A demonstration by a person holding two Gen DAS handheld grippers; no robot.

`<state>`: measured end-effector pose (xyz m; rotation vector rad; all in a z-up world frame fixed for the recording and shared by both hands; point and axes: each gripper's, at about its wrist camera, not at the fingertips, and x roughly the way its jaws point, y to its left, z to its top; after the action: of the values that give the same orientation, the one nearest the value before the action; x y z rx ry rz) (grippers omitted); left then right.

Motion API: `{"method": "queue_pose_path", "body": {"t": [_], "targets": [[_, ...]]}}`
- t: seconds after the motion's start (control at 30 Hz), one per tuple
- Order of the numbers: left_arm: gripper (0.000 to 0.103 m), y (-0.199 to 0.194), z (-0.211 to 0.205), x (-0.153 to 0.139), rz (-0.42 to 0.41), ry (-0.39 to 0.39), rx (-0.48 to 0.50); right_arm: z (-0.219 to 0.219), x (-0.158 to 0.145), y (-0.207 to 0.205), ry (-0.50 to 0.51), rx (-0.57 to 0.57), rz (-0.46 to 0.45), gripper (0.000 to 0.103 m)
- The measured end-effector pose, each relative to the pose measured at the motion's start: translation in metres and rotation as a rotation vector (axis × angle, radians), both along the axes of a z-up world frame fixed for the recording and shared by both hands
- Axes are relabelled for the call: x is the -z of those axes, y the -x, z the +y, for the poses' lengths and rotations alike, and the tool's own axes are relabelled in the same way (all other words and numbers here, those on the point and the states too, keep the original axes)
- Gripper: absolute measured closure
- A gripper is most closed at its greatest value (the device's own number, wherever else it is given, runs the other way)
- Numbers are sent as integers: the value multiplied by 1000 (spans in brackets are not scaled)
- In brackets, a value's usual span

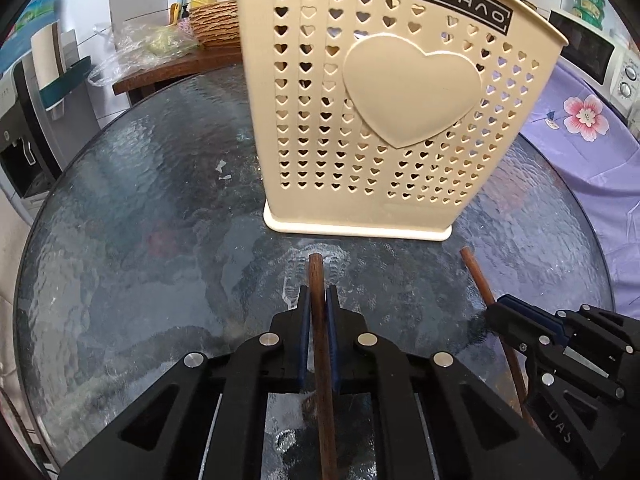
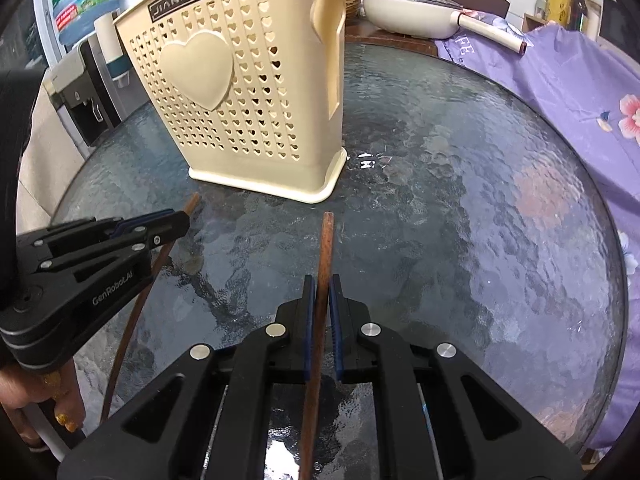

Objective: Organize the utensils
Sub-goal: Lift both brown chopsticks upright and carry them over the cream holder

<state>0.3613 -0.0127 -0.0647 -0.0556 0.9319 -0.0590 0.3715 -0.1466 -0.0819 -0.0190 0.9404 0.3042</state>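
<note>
You have two dark wooden chopsticks in play, one per gripper. The first chopstick (image 1: 320, 344) runs straight up the centre of the left wrist view, its blunt end at 12 o'clock from the jaws, over the glass. The second chopstick (image 2: 322, 280) lies the same way in the right wrist view. Each view also shows the other stick at its edge: at 3 o'clock in the left view, at 9 o'clock in the right.

One cream utensil holder (image 1: 384, 112), pierced with heart-shaped holes and bearing a raised heart and a "JIANHAO" label, stands upright on the round textured glass table (image 1: 140, 220), at 12 o'clock from both sticks and close beyond their tips. Dark and wooden handles show above its rim, too cropped to count.

Around the table, note a purple floral cloth (image 2: 560, 92) at 2 o'clock in the right view, with a cream lidded pan (image 2: 416, 12) above it. A water dispenser (image 1: 28, 132) stands at 9 o'clock in the left view, and a microwave oven (image 1: 592, 56) at 2 o'clock. Nothing lies between the chopstick tips and the holder.

The left gripper (image 1: 319, 300) has its blue pads pressed together on the first chopstick. The right gripper (image 2: 320, 286) is likewise clamped on the second chopstick. A hand (image 2: 44, 404) holds the left tool's handle at 8 o'clock in the right view.
</note>
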Motion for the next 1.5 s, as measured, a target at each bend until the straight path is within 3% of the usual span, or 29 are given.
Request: {"method": "queue_pose_path", "body": {"t": [0.3,0.63,1.5], "targets": [[95,25,8,-29,-69,56,4,-21,-18,9,-150,5,-41,96],[96,57,8,-71,-176,95,32,-30,-64,37,-275,-44,-160,96],[96,125,10,-142,-347,119,97,-30,-142,100,-313,-143,-359,96]]}}
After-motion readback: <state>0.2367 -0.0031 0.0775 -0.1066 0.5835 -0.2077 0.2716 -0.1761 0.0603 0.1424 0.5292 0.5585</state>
